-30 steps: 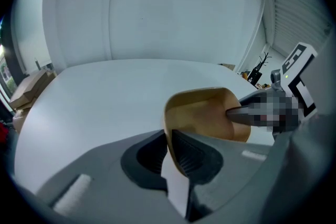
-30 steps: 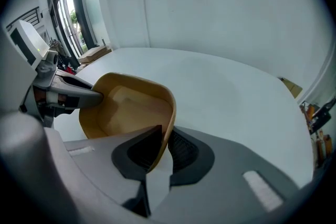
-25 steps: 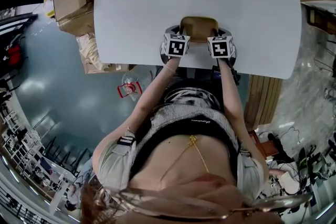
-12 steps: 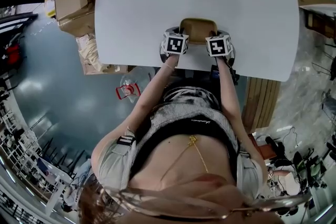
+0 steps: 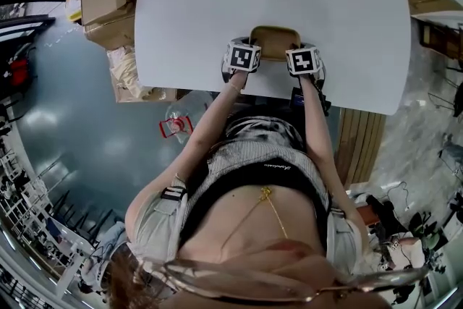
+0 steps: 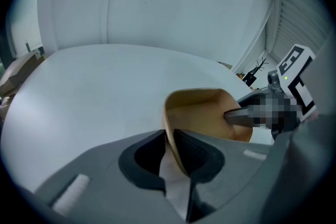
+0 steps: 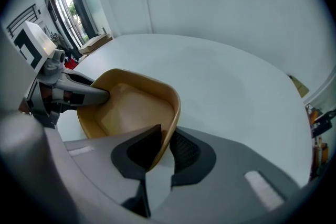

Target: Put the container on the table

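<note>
A tan, empty, rounded-square container (image 5: 274,40) sits near the front edge of the white table (image 5: 217,3). My left gripper (image 5: 247,56) is shut on its left rim (image 6: 169,128), one jaw inside and one outside the wall. On the opposite side my right gripper (image 5: 298,58) is shut on the right rim (image 7: 170,131) in the same way. In the left gripper view the container (image 6: 202,113) shows with the right gripper's jaw reaching into it. The right gripper view shows the container (image 7: 134,110) with the left gripper's jaw at its far wall.
Cardboard boxes (image 5: 108,7) stand on the floor left of the table. A red-and-clear object (image 5: 176,124) lies on the floor below the table's front edge. Wooden planks (image 5: 359,137) lie at the right. A white wall rises behind the table (image 7: 236,97).
Both grippers and the container stay almost in place near the table's front edge; the head view has shifted slightly. Both grips are unchanged.
</note>
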`<control>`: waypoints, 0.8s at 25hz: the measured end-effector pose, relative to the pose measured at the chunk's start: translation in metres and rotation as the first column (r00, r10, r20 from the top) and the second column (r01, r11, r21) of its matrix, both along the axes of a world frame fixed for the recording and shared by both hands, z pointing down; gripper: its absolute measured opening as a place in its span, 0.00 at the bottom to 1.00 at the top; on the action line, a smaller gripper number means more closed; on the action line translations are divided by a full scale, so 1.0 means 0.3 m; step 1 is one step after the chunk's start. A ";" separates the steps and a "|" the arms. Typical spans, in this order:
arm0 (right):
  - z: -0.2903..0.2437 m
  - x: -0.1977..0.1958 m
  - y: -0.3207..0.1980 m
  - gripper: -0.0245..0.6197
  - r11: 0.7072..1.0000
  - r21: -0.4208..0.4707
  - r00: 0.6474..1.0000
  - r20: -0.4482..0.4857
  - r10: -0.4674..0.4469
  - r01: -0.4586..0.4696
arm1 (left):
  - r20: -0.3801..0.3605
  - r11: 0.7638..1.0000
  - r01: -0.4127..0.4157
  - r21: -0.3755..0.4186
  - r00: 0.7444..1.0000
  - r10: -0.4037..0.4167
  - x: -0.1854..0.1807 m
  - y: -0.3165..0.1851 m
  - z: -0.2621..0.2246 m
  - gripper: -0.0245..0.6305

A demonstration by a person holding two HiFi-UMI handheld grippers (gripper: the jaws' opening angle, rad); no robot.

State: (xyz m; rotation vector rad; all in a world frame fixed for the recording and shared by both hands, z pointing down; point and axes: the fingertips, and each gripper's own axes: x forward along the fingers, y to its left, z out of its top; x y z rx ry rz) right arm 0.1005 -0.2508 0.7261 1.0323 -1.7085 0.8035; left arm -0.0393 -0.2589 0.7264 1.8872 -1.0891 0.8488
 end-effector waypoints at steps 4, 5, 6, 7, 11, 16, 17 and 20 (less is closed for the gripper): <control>-0.004 0.004 -0.012 0.15 0.999 -0.014 0.999 -0.011 -0.031 0.031 | -0.008 1.000 -0.010 -0.005 1.000 0.010 0.004 -0.007 -0.005 0.11; -0.005 0.000 -0.014 0.15 0.999 -0.017 0.999 -0.005 -0.038 0.038 | -0.003 1.000 -0.015 -0.004 1.000 0.015 0.003 -0.008 -0.006 0.11; -0.002 0.001 -0.015 0.15 0.999 -0.020 0.999 -0.004 -0.041 0.041 | 0.002 1.000 -0.019 -0.002 1.000 0.019 0.003 -0.007 -0.006 0.11; 0.002 0.004 -0.015 0.15 0.999 -0.024 0.999 -0.003 -0.042 0.042 | 0.006 1.000 -0.022 0.001 1.000 0.022 0.004 -0.006 -0.006 0.11; 0.002 0.009 -0.013 0.15 0.999 -0.035 0.999 0.003 -0.041 0.041 | 0.008 0.999 -0.031 0.007 0.999 0.031 0.006 -0.006 -0.005 0.11; 0.011 0.014 -0.014 0.15 0.997 -0.055 0.998 0.033 -0.048 0.050 | 0.050 0.995 -0.092 0.027 0.995 0.090 0.014 -0.010 -0.006 0.12; 0.010 0.013 -0.015 0.15 0.997 -0.060 0.998 0.038 -0.047 0.049 | 0.071 0.993 -0.112 0.033 0.991 0.110 0.013 -0.012 -0.007 0.12; 0.007 0.013 -0.017 0.15 0.996 -0.071 0.998 0.041 -0.049 0.052 | 0.092 0.991 -0.130 0.028 0.988 0.127 0.008 -0.009 -0.002 0.13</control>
